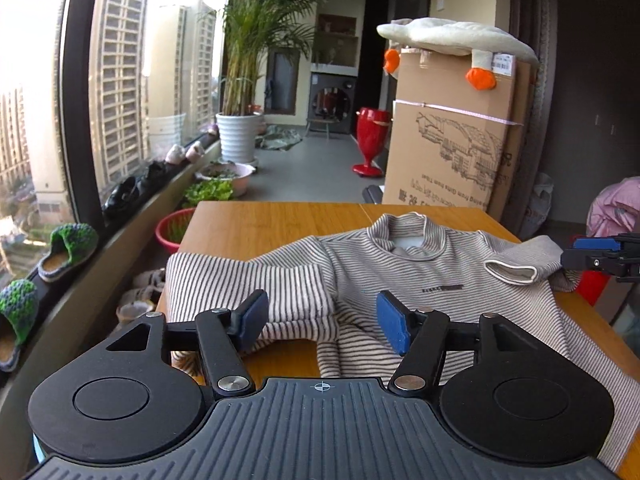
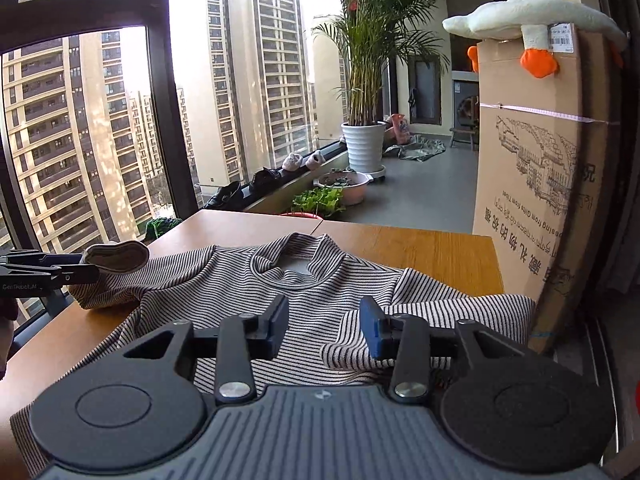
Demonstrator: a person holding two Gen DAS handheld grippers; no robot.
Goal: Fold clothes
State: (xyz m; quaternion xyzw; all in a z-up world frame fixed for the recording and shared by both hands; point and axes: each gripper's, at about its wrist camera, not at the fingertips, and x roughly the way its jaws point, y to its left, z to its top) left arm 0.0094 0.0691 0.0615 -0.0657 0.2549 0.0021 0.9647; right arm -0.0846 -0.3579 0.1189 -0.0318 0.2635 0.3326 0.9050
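Note:
A grey-and-white striped long-sleeved shirt [image 1: 400,268] lies front up on the wooden table [image 1: 260,224], its collar [image 1: 408,232] at the far side. In the left wrist view my left gripper [image 1: 322,322] is open just above the shirt's left side, where a sleeve [image 1: 248,280] is folded inward. Nothing sits between its blue pads. The right gripper [image 1: 600,256] shows at the right edge beside a turned-back cuff [image 1: 516,268]. In the right wrist view my right gripper [image 2: 324,328] is open over the shirt [image 2: 240,280], beside a folded sleeve [image 2: 352,348]. The left gripper [image 2: 48,272] is at the left edge near a cuff [image 2: 116,256].
A tall cardboard box [image 1: 452,148] with a plush goose [image 1: 452,36] on top stands behind the table's right corner. Beyond are a potted palm [image 1: 238,136], a red stool [image 1: 372,140] and basins of greens [image 1: 224,176]. Slippers [image 1: 68,248] line the window sill. Pink cloth [image 1: 616,208] is far right.

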